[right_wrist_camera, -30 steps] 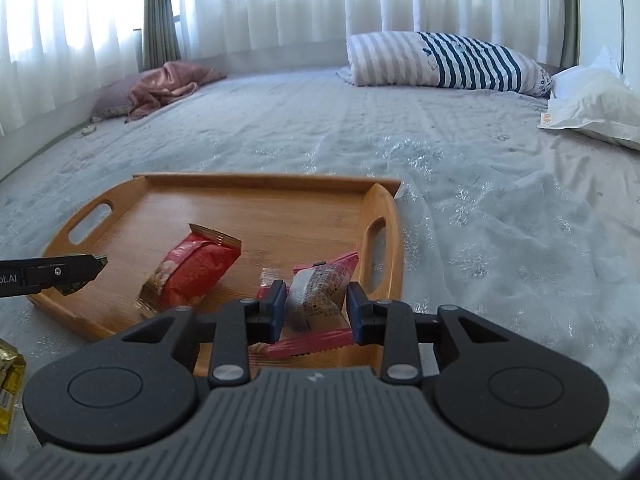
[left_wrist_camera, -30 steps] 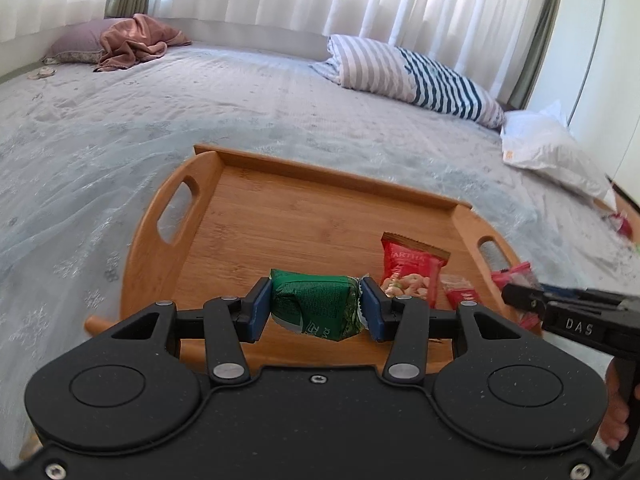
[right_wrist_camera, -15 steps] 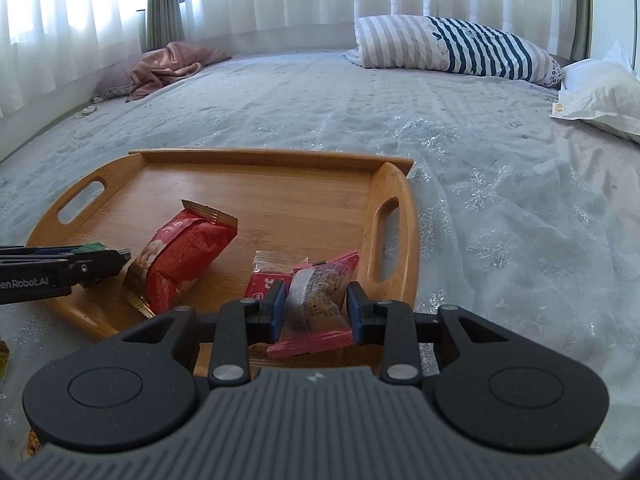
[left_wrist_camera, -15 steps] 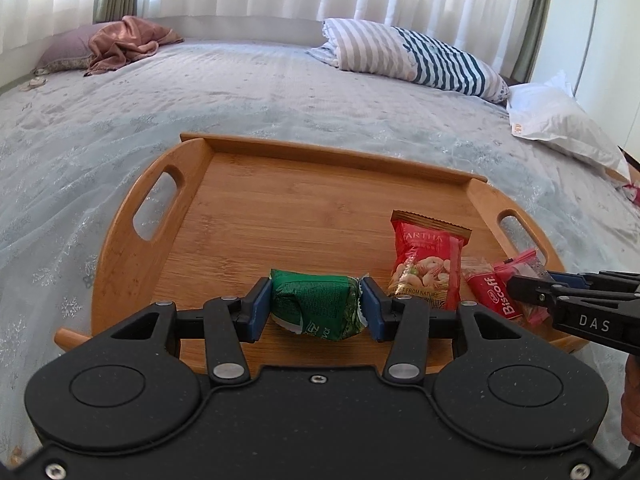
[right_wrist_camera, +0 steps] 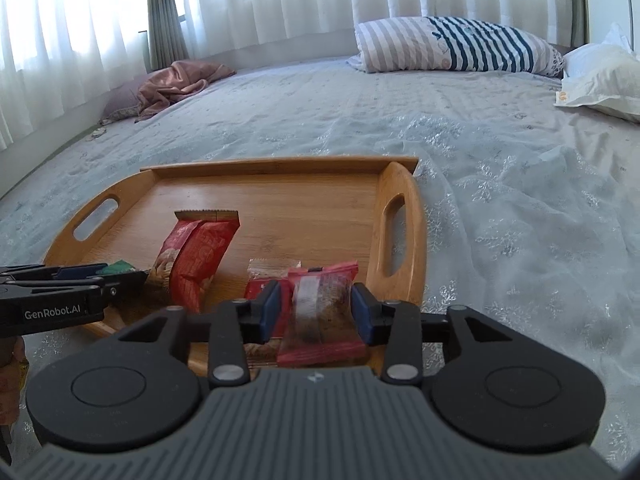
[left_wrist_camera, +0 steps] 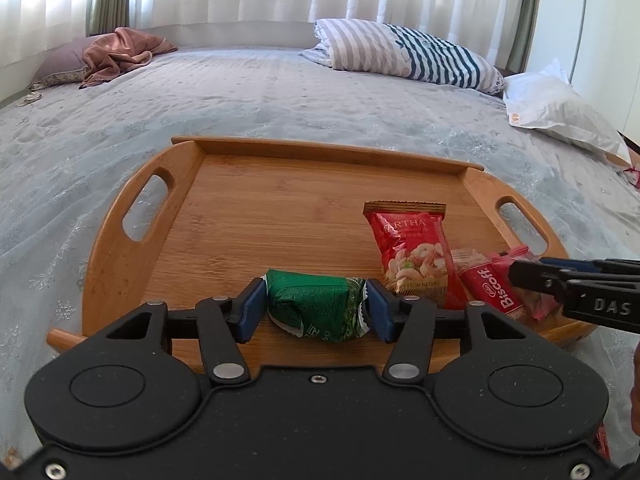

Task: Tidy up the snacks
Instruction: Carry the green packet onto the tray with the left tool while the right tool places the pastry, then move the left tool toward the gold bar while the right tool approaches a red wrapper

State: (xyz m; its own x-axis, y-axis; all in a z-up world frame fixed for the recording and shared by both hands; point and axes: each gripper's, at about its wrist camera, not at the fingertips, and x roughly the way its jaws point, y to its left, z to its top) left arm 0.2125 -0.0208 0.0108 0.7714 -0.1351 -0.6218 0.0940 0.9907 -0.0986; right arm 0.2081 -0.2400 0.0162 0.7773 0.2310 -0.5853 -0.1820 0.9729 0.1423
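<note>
Your left gripper [left_wrist_camera: 316, 310] is clamped across the short ends of the green pack [left_wrist_camera: 318, 308], low over the tray's [left_wrist_camera: 240, 216] near edge, likely so it drops flat beside the rest. Your right gripper [right_wrist_camera: 314, 312] pinches the pink pack [right_wrist_camera: 320, 316] by its sides, near the tray's right handle. Tray holds two snacks: nut bag [left_wrist_camera: 412, 252] lying flat right of centre, Biscoff [left_wrist_camera: 494, 288] just beside it. Left half is bare wood, room for both held packs
</note>
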